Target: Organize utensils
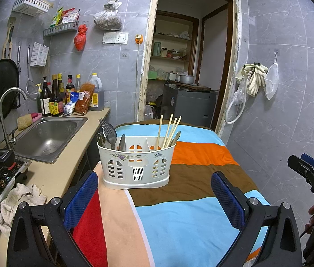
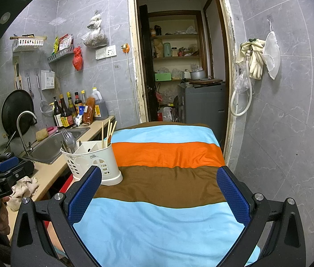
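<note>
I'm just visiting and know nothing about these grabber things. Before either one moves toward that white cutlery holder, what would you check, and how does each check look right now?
1. Left gripper open, nothing held: ok.
2. Right gripper open, nothing held: ok.
3. Caddy upright on the striped cloth: ok.
4. Chopsticks in the right compartment, fork and spoons in the left: ok.
5. Loose utensils left on the cloth: none visible, ok.
6. Whether the middle compartment holds anything: cannot tell.
</note>
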`<state>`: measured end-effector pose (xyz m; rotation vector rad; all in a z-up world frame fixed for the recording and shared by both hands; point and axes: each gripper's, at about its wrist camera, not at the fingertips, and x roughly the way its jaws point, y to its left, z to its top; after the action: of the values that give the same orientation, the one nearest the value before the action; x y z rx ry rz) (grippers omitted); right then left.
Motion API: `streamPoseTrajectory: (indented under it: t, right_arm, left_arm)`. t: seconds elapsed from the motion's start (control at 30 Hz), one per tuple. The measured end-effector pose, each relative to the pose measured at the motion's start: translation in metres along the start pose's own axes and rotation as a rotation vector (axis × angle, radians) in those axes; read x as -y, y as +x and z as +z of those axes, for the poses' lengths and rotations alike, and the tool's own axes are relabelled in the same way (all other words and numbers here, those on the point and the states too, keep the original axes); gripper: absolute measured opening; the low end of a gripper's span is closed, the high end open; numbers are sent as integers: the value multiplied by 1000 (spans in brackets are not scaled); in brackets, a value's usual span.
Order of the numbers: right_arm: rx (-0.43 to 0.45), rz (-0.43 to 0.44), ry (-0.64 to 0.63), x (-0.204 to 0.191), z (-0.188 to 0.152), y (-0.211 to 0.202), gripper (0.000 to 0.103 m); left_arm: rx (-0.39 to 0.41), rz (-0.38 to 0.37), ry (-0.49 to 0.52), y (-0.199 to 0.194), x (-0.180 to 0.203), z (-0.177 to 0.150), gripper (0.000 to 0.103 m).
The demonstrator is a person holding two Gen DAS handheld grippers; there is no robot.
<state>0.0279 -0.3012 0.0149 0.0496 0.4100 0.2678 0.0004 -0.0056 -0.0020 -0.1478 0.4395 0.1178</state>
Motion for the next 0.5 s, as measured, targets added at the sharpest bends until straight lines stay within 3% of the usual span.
streamPoseTrajectory:
  t: [0.5]
  right_arm:
    - [0, 1, 0, 0, 1, 1, 101]
  left_arm:
    - [5, -2, 1, -2, -1, 1, 102]
